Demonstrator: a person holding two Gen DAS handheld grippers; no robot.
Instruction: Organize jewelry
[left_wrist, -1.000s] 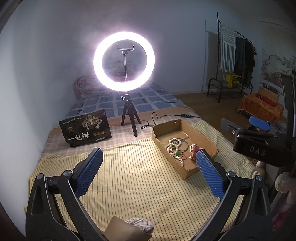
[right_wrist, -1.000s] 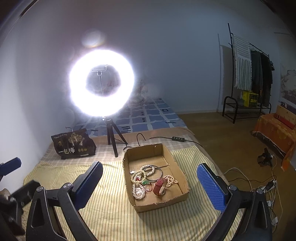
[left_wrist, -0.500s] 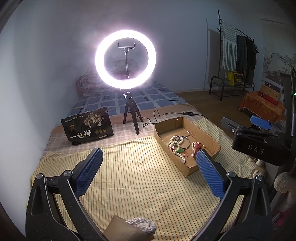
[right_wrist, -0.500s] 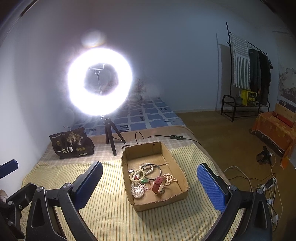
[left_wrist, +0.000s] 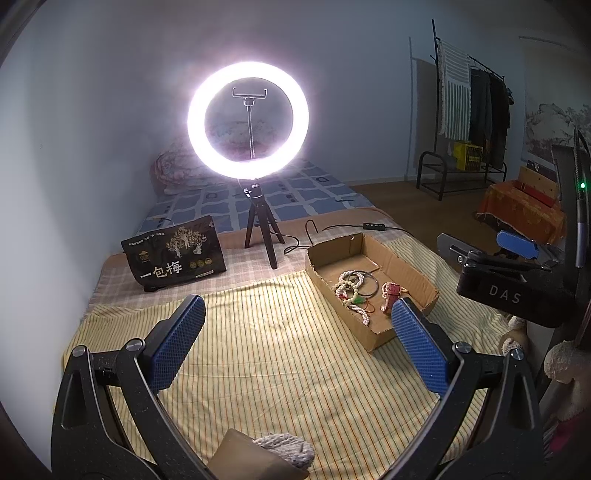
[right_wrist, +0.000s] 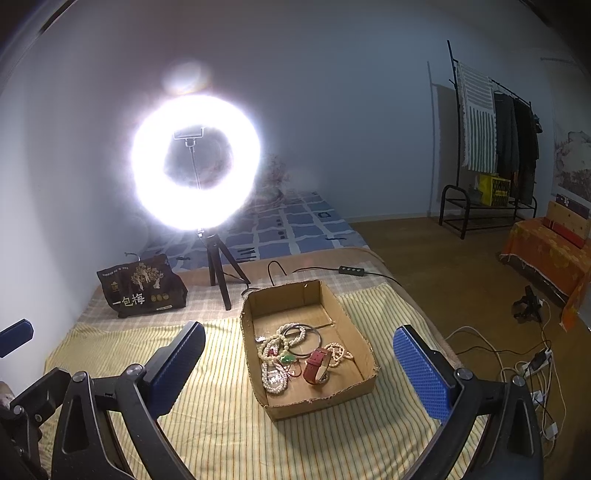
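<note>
Both wrist views forward, sharing box (left_wrist: 370, 291)

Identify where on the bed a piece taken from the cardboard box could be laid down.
Bare striped cloth lies left of the cardboard box, between it and the black bag. Inside the box, the far end is bare; the beads and red watch crowd the near half.

A home bedroom: a bed (right_wrist: 295, 229), a clothes rack (right_wrist: 491, 147), wooden floor (right_wrist: 443, 266).

White characters "一包梅" are printed on a black snack bag (left_wrist: 173, 254) at left centre; "DAS" is lettered on the right gripper (left_wrist: 506, 291) at the right edge.
</note>
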